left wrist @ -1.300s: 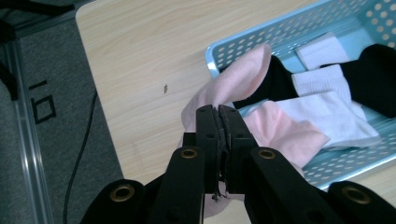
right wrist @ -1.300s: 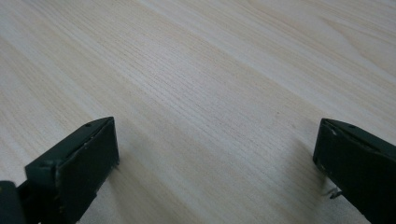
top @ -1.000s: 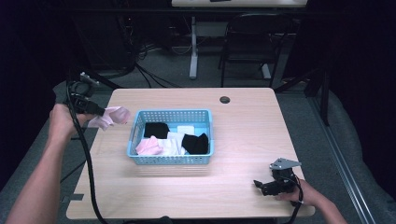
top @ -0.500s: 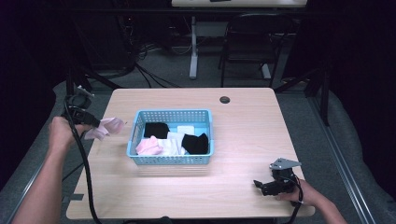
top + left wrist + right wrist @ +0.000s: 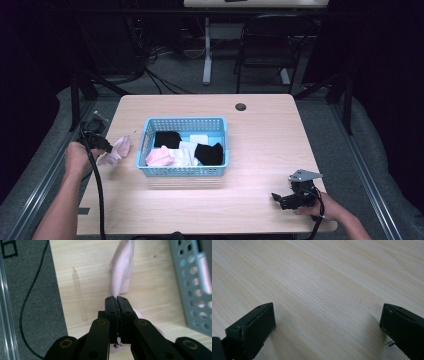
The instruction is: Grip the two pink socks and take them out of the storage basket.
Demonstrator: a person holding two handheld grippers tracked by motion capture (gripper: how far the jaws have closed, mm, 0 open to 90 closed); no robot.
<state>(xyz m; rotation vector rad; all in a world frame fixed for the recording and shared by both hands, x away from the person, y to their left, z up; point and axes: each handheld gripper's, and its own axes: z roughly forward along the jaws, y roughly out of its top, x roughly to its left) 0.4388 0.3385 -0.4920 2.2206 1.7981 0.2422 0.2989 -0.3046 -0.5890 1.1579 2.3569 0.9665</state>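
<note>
A pale pink sock (image 5: 117, 150) hangs from my left gripper (image 5: 106, 146) at the table's left edge, just left of the blue basket (image 5: 184, 171). In the left gripper view the jaws are shut on the pink sock (image 5: 121, 272), whose loose end lies on the wood near the basket wall (image 5: 195, 287). The basket holds black, white and pink socks. My right gripper (image 5: 278, 198) rests low at the table's front right corner. Its jaws stand wide open over bare wood in the right gripper view (image 5: 327, 322).
The wooden table (image 5: 260, 125) has a round cable hole (image 5: 240, 106) at its back. A black cable (image 5: 97, 195) trails from the left gripper down past the table's left edge. A chair (image 5: 265, 45) and desk legs stand behind the table on grey carpet.
My left gripper has sunk toward the table with the pink sock, and moved a little nearer the front. The right gripper has stayed where it was.
</note>
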